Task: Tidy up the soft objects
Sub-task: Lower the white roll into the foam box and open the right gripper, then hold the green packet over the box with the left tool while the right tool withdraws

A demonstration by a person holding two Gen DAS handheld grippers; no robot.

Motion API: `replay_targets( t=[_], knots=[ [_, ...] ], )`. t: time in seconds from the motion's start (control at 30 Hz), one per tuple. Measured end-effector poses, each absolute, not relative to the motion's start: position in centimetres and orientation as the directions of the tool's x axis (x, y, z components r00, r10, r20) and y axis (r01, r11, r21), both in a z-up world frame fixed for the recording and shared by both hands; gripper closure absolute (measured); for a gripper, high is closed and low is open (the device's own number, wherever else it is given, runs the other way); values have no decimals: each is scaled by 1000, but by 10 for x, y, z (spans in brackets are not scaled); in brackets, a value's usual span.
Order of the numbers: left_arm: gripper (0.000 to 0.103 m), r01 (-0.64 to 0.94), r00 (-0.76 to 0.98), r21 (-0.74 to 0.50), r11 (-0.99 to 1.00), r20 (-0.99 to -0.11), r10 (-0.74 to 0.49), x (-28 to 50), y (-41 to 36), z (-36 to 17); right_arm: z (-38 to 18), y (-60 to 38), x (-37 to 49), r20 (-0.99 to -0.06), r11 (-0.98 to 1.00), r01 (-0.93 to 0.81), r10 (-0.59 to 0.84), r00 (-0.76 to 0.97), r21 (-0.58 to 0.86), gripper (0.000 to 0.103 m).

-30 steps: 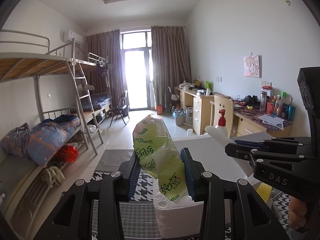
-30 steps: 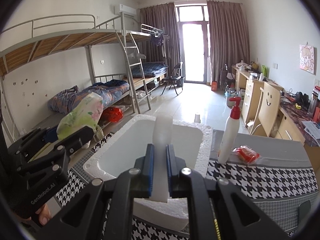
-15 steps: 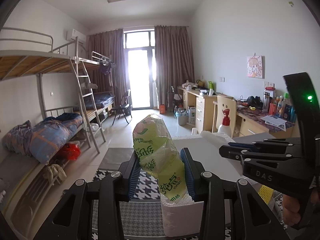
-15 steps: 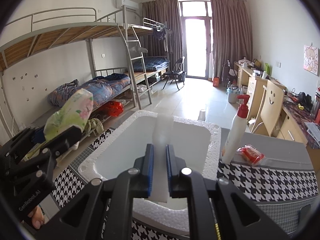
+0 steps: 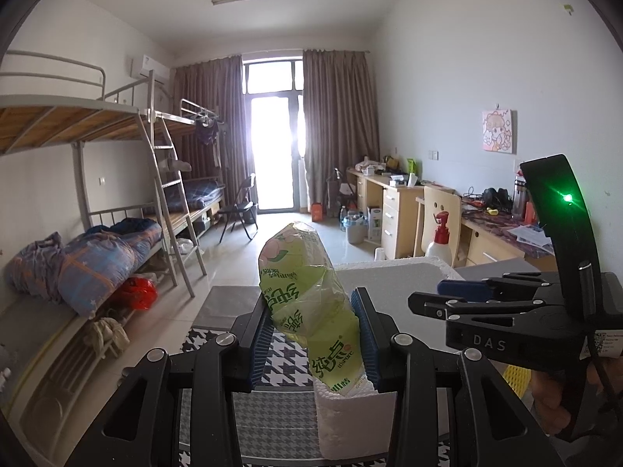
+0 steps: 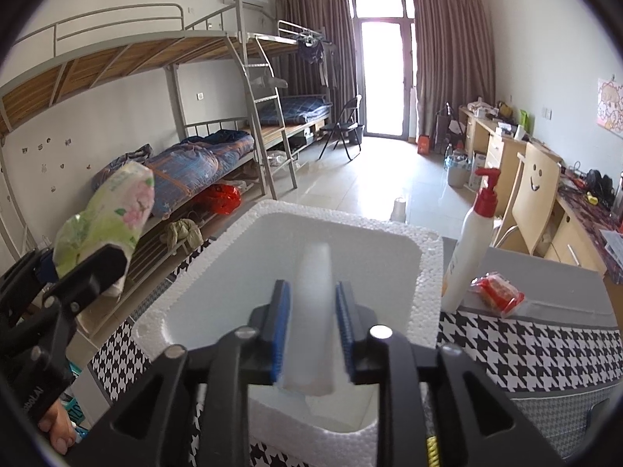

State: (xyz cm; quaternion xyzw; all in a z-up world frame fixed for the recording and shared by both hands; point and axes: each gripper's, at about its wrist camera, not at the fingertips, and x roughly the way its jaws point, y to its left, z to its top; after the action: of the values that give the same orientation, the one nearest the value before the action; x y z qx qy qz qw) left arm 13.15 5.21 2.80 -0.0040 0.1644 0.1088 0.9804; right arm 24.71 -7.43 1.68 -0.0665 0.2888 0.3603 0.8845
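My left gripper [image 5: 311, 334] is shut on a green tissue pack [image 5: 307, 303], held upright above the near left corner of a white foam box [image 5: 393, 268]. The pack also shows in the right wrist view [image 6: 109, 218], left of the box. My right gripper [image 6: 313, 330] is over the foam box [image 6: 428, 272]. A white translucent foam piece [image 6: 315, 311] sits between its blue pads [image 6: 282, 323]; the jaws stand a little wider than before, with a slight gap at the piece.
A white pump bottle [image 6: 471, 249] with a red top and a red packet [image 6: 496, 292] stand right of the box on the houndstooth tablecloth [image 6: 545, 354]. Bunk beds [image 6: 194, 163] are on the left, desks [image 6: 545, 179] on the right.
The right gripper's jaws have widened around the white foam piece over the box. The left gripper with the tissue pack has shifted left, more to the box's corner.
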Motion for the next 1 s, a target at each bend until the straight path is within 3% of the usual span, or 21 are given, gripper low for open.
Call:
replay_targets(
  t=[0.03,0.1,0.17,0.33,0.6,1.0],
  knots=[
    [61,-216,922,28,976,-323,214,131,52,28,17,-76,248,-558,732,-675,601,572,97,59],
    [61,-218,921,27,976,-325,214,133,51,27,18,-77,247,-549,731,-674,608,574,104,37],
    [61,-219,921,25,975,-326,215,134,51,27,20,-78,245,-536,736,-670,608,586,102,29],
    [61,-220,922,23,975,-323,215,134,52,28,20,-77,243,-548,732,-675,605,578,95,26],
    [61,-217,922,20,976,-325,211,134,51,25,23,-84,241,-533,727,-676,621,575,118,9],
    [61,-215,926,23,976,-313,211,129,48,26,26,-94,239,-490,749,-649,620,613,137,6]
  ],
)
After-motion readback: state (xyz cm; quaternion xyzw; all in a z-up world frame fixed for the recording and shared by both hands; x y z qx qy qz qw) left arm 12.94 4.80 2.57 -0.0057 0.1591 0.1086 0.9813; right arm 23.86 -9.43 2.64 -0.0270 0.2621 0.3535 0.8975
